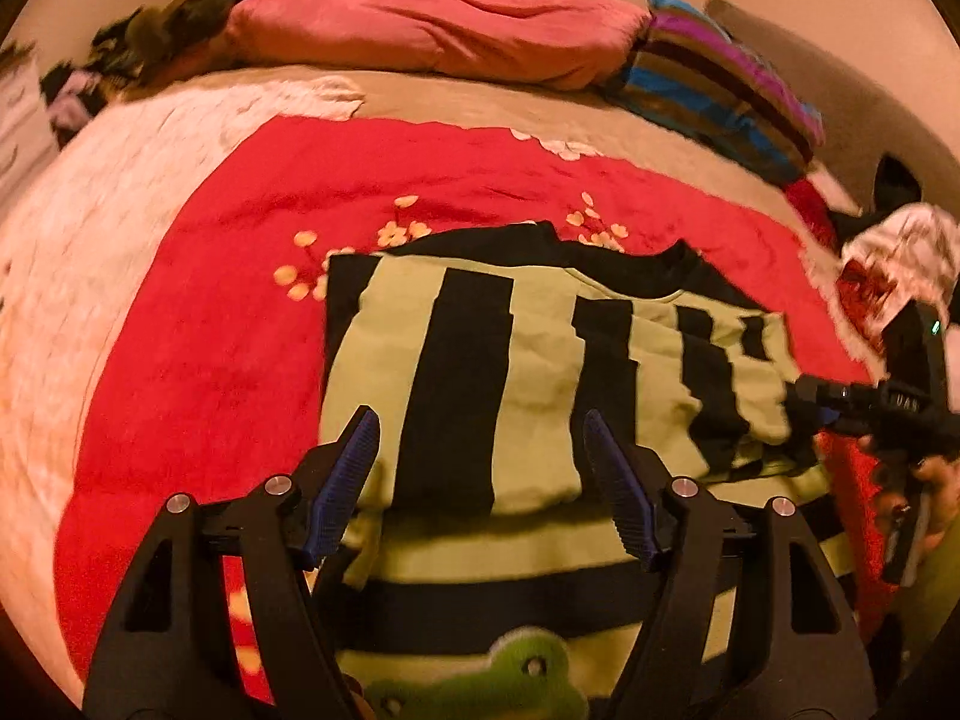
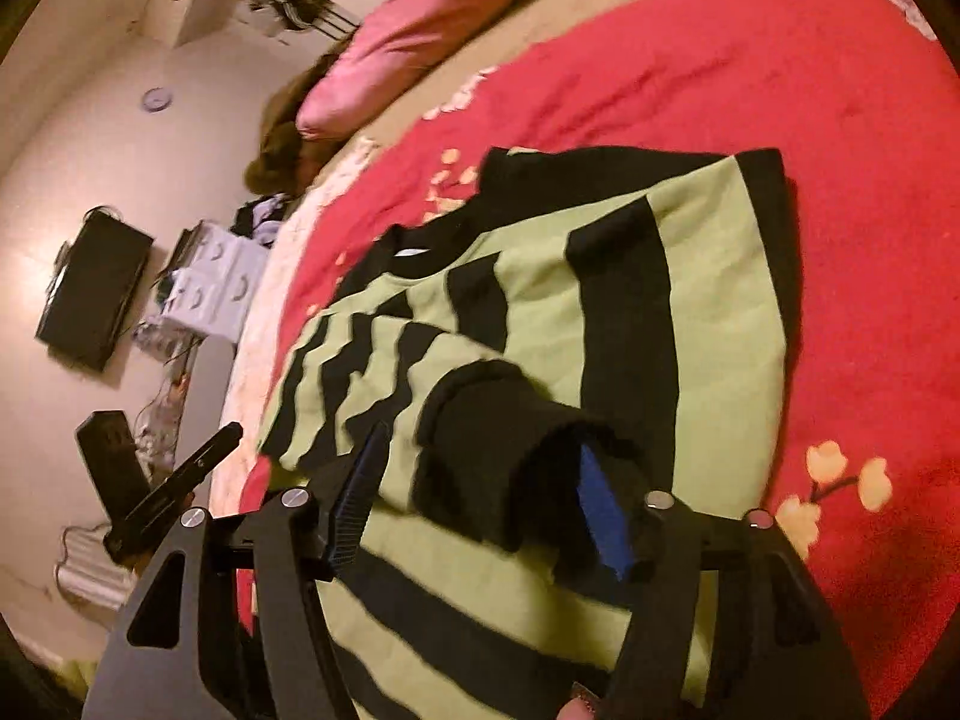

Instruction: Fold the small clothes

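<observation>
Keeping the blue pads [image 1: 360,450] of the left gripper [image 1: 480,426] spread well apart, clasping nothing, hovering just above the near part of the striped sweater [image 1: 540,360]. Pointing steeply down at its light green and black bands, with one pad over the sweater's left edge and the other over its middle.

Reaching the right gripper [image 2: 483,450] in from the sweater's right side, with the black cuff [image 2: 492,420] of a sleeve between the two fingers. Seeing the cuff draped around one blue pad [image 2: 600,510], with a sliver of green showing between the cuff and the other pad; not being able to tell whether the pads are actually pinching it. Lifting that cuff slightly off the body of the garment, the rest of the sleeve trailing back across the chest.

Lying flat on a red blanket [image 1: 210,330] with pale flower prints, neckline toward the far side, the sweater taking up the middle of the bed. Gripping the right tool's handle with a hand [image 1: 936,480] at the picture's right edge. Resting farther off, along the head of the bed: a pink pillow [image 1: 420,30] and a striped cushion [image 1: 720,78]. Sitting crumpled near the right edge, a white and red cloth [image 1: 900,264].
</observation>
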`<state>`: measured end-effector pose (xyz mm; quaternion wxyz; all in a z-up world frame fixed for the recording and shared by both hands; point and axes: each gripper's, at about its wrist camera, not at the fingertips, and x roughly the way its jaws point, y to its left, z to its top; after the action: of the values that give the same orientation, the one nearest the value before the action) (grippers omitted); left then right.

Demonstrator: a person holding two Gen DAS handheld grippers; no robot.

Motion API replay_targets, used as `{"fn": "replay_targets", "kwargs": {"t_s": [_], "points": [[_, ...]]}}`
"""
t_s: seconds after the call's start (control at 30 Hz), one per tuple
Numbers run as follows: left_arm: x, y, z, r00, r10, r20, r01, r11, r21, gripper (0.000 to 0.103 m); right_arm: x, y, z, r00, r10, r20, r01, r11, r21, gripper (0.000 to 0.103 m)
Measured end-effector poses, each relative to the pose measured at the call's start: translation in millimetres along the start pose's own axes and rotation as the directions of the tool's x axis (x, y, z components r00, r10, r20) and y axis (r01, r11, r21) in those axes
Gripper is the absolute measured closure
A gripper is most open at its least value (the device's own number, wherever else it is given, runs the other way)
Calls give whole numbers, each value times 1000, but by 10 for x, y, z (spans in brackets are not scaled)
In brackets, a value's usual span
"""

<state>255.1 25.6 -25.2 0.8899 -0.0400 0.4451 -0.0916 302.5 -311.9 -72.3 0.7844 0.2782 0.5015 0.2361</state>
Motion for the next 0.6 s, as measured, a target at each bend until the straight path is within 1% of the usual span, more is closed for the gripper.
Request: {"fn": "replay_targets", "kwargs": {"t_s": [0.03, 0.07, 0.1, 0.17, 0.2, 0.23, 0.3, 0.33, 0.37, 0.4, 0.47, 0.5, 0.53, 0.6], "points": [[75, -25, 14, 1000, 4, -11, -4, 1000, 16, 40, 3, -4, 4, 1000, -20, 2, 20, 1000, -11, 88], [122, -27, 15, 1000, 9, -19, -9, 1000, 22, 40, 0, 34, 15, 998, -63, 9, 63, 997, -32, 95], [206, -32, 21, 999, 26, -38, -25, 999, 28, 40, -28, 55, 33, 995, -94, 23, 95, 995, -43, 95], [296, -24, 9, 998, 32, -61, -31, 999, 27, 40, -120, 109, 87, 990, -127, 59, 131, 990, -59, 95], [326, -27, 0, 997, 30, -69, -28, 999, 22, 40, -154, 129, 109, 983, -167, 70, 172, 982, -72, 95], [362, -23, -11, 997, 24, -80, -23, 1000, 19, 40, -162, 144, 158, 970, -229, 74, 236, 968, -91, 95], [451, -40, -40, 995, 7, -103, -5, 1000, 14, 40, -94, 79, 194, 956, -289, 56, 293, 952, -92, 95], [499, -53, -60, 993, 6, -114, -5, 1000, 14, 40, -49, 36, 207, 953, -301, 36, 303, 950, -78, 95], [539, -61, -85, 992, 7, -123, -5, 1000, 14, 40, 18, -14, 221, 947, -321, 17, 322, 945, -65, 94], [584, -62, -114, 991, 10, -133, -8, 1000, 15, 40, 45, -65, 203, 942, -337, 11, 337, 939, -65, 91], [642, -49, -161, 990, 15, -141, -13, 1000, 18, 40, 93, -118, 206, 936, -353, 12, 353, 933, -66, 90], [657, -38, -182, 990, 13, -140, -10, 1000, 23, 40, 57, -155, 205, 940, -340, 26, 341, 939, -46, 87], [657, -28, -196, 991, 11, -136, -7, 1000, 30, 40, -22, -195, 192, 944, -326, 48, 327, 945, -17, 82], [655, -10, -209, 991, 13, -137, -7, 999, 43, 40, -193, -274, 163, 949, -299, 99, 298, 954, 24, 80]]}}
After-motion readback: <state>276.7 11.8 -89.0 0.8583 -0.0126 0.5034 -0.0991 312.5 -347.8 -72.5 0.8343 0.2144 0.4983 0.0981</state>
